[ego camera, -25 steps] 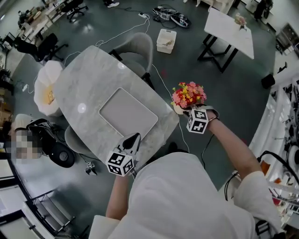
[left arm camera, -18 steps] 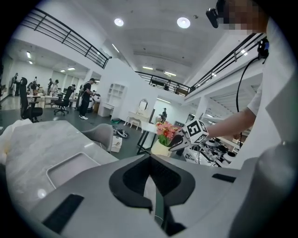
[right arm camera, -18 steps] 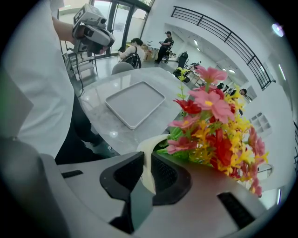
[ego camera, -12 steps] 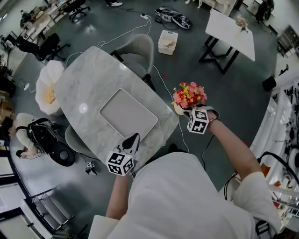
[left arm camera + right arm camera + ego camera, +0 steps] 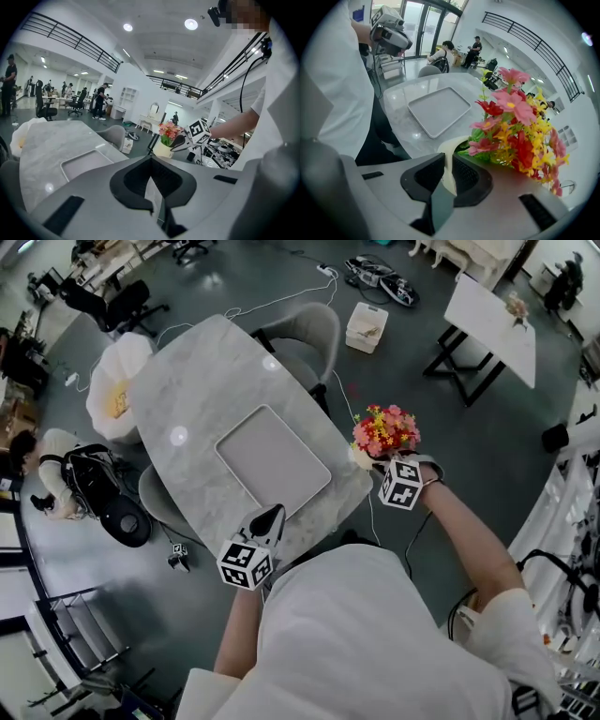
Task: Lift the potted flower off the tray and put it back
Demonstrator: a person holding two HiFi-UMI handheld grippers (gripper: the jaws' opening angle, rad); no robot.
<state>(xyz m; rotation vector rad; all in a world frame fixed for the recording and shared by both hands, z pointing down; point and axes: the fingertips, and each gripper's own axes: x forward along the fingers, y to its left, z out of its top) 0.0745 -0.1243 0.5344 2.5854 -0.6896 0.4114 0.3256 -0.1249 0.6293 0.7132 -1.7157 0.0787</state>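
Note:
The potted flower (image 5: 384,430), pink, red and yellow blooms in a cream pot (image 5: 451,149), hangs in the air just off the marble table's right edge. My right gripper (image 5: 371,461) is shut on the pot's rim, which sits between the jaws in the right gripper view. The grey tray (image 5: 272,460) lies bare in the middle of the table (image 5: 192,381); it also shows as the tray (image 5: 438,110) and the tray (image 5: 84,161). My left gripper (image 5: 265,520) rests over the table's near edge, jaws together with nothing in them. From the left gripper view the flower (image 5: 168,131) is ahead to the right.
A grey chair (image 5: 305,334) stands at the table's far side and another chair (image 5: 155,502) at its left. On the floor lie a white box (image 5: 366,326), cables and a round black object (image 5: 127,526). A white table (image 5: 492,315) stands at the back right.
The head view has shifted a little. My right gripper has brought the pot slightly closer to the table. The left gripper has stayed at the near edge.

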